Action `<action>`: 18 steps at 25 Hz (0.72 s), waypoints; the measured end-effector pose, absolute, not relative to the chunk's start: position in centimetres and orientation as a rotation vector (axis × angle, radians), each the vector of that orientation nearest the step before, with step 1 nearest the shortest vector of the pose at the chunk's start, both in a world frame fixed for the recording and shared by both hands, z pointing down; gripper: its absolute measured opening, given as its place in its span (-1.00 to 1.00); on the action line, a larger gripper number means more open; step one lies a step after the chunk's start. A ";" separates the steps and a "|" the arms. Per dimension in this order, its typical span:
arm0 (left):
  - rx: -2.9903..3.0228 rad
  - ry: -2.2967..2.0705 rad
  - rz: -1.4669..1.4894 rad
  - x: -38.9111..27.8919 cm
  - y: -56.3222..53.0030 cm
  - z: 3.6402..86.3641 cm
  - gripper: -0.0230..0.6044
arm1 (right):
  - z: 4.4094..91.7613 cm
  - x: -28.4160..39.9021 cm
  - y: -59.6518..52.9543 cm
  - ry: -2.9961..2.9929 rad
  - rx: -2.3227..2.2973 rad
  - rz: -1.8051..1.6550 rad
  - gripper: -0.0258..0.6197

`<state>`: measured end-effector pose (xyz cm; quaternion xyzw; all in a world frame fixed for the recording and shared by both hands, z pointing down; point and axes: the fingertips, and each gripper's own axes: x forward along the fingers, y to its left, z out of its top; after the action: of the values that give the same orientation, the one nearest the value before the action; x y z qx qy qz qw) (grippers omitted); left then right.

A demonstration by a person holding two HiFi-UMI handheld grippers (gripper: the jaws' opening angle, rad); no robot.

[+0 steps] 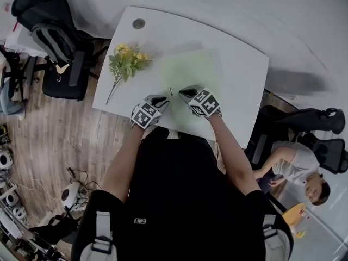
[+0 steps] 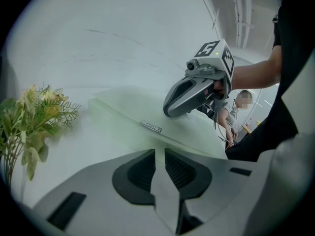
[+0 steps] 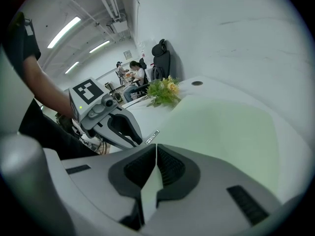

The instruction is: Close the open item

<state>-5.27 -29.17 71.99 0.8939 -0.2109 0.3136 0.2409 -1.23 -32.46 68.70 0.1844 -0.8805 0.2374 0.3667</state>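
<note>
Near the front of the worktop [image 1: 244, 91] I find the pale green case [image 1: 193, 69] lying flat, no flap or lid raised. I judge closing largely done, with at most its metal tab [image 1: 170, 91] left to secure. Left tool [image 1: 165, 99] and right tool [image 1: 185, 93] flank that tab, both clenched to a sliver, nothing plainly gripped. Yellow flowers [image 1: 126, 61] lie well to the case's left.

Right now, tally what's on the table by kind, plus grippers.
Green pouch: 1
Flower bunch: 1
Grommet: 1
Grippers: 2, left gripper and right gripper
Total: 5
</note>
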 end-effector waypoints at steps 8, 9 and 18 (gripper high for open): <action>2.478 -0.631 0.796 -6.8 -29.7 69.6 -0.75 | 66.3 -0.8 -31.9 -2.419 0.510 0.574 -0.90; 2.478 -0.643 0.773 -7.0 -29.8 69.0 -0.75 | 66.0 -0.8 -31.7 -2.447 0.508 0.569 -0.90; 2.505 -0.678 0.578 -8.2 -28.8 63.2 -0.91 | 62.6 1.5 -28.7 -2.594 0.636 0.598 -0.90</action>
<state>-8.19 -28.82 63.19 0.9148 -0.2477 0.2112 0.2391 1.47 -28.71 62.59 0.2278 -0.9284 0.2142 0.2008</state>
